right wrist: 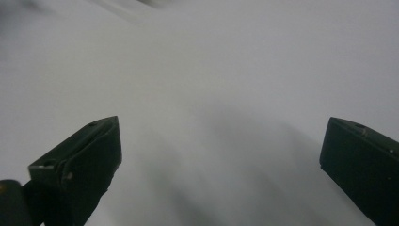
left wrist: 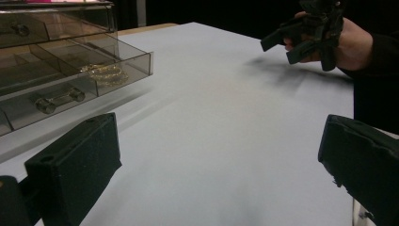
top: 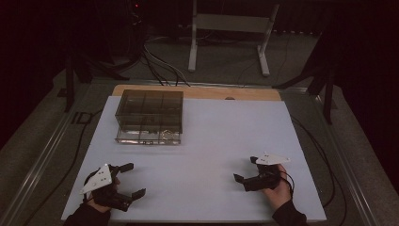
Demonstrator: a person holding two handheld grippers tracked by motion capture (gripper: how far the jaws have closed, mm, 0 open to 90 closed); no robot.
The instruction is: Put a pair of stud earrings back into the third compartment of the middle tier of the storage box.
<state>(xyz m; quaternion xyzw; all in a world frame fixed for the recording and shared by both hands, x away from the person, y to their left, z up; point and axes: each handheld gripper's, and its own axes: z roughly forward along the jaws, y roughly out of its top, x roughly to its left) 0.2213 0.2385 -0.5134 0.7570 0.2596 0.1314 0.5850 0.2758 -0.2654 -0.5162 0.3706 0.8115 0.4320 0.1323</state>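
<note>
High view: left gripper (top: pixel 133 180) and right gripper (top: pixel 245 169) low over white table (top: pixel 211 141) near front edge, jaws wide apart, holding nothing; smoky drawer box (top: pixel 149 117) well ahead of left gripper, bottom drawer pulled out.

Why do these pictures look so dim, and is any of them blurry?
High view: dark room, the white table sheet is the one bright area. Left gripper view: sharp, soft shadows beside the clear drawer box. Right gripper view: hazy, smeared grey, black jaws wide apart.

Right gripper (right wrist: pixel 221 165) pointed down at bare white table surface (right wrist: pixel 226 70), black jaws spread wide apart, nothing between them, soft shadow beneath.
</note>
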